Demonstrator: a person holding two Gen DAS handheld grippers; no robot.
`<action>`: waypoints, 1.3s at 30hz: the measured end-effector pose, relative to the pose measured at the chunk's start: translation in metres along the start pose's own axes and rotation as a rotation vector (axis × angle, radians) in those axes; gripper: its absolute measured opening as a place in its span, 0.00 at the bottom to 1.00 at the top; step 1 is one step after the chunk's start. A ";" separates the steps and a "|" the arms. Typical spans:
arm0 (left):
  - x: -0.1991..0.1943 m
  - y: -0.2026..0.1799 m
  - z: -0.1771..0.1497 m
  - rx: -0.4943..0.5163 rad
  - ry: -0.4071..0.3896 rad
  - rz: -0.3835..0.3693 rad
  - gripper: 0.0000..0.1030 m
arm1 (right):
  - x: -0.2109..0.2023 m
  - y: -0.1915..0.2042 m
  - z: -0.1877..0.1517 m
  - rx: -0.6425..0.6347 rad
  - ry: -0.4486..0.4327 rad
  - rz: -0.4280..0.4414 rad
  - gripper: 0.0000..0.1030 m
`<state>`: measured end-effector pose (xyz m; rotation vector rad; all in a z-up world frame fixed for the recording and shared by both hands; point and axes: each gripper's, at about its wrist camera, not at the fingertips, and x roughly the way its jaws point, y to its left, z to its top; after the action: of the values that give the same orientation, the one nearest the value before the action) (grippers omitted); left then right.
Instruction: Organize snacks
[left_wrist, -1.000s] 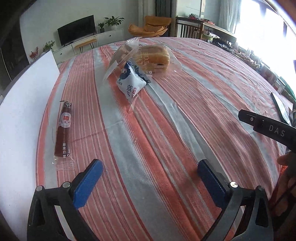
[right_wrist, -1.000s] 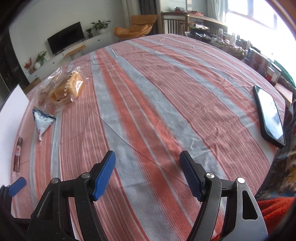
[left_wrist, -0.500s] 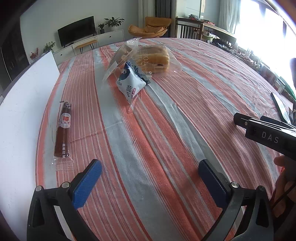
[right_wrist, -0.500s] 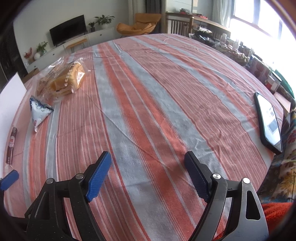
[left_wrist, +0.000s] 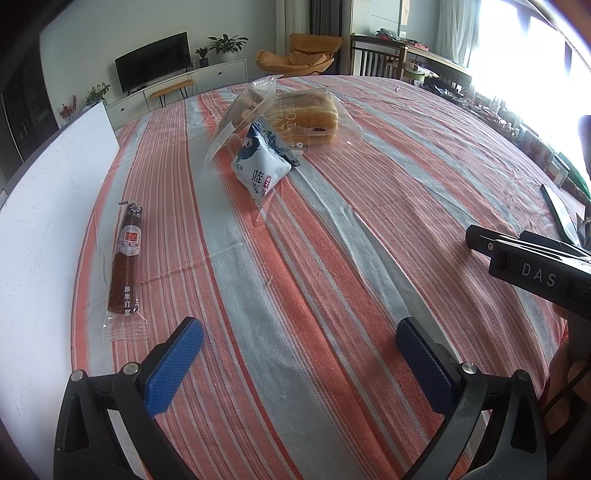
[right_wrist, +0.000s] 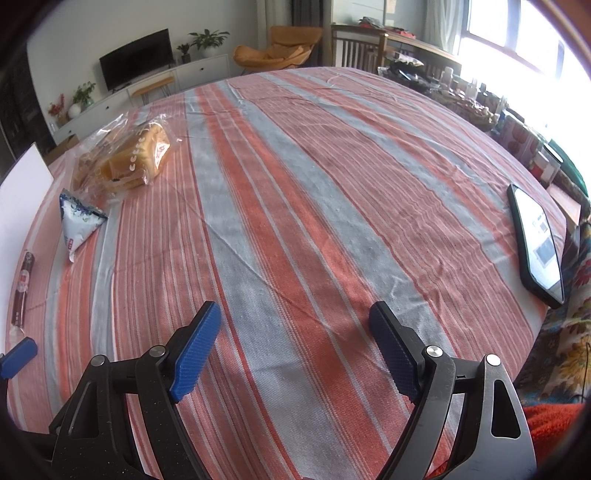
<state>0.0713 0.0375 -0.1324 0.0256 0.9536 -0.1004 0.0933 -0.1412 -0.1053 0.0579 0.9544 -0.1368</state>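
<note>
Left wrist view: the left tongs (left_wrist: 299, 354) hang released over the striped surface (left_wrist: 332, 258), with a wrapped sausage (left_wrist: 125, 258) along its left edge and a blue-and-white snack pouch (left_wrist: 260, 168) touching a bagged bread loaf (left_wrist: 306, 118) toward the far edge. Right wrist view: the right tongs (right_wrist: 295, 350) gape with nothing between them, the snacks lie far left, and a phone (right_wrist: 537, 243) rests by the right edge.

Sausage (left_wrist: 125, 258) left, pouch (left_wrist: 260, 168) before bread (left_wrist: 308, 118); phone (right_wrist: 537, 243) right.

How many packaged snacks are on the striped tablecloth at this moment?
3. The bagged bread loaf lies farthest away, the white-and-blue triangular pouch lies just in front of it, touching its bag, and the sausage stick lies alone near the white board. None appears hidden.
</note>
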 end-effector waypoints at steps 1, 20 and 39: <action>0.000 0.000 0.000 0.000 0.000 0.000 1.00 | 0.000 0.000 0.000 0.000 0.000 0.000 0.82; 0.001 0.000 0.000 0.000 -0.001 0.000 1.00 | 0.000 0.000 0.000 -0.004 0.002 0.001 0.85; 0.001 0.000 0.000 0.000 -0.001 -0.001 1.00 | 0.000 0.000 0.000 -0.005 0.002 0.000 0.85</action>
<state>0.0719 0.0375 -0.1331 0.0256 0.9523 -0.1012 0.0929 -0.1411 -0.1055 0.0539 0.9565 -0.1342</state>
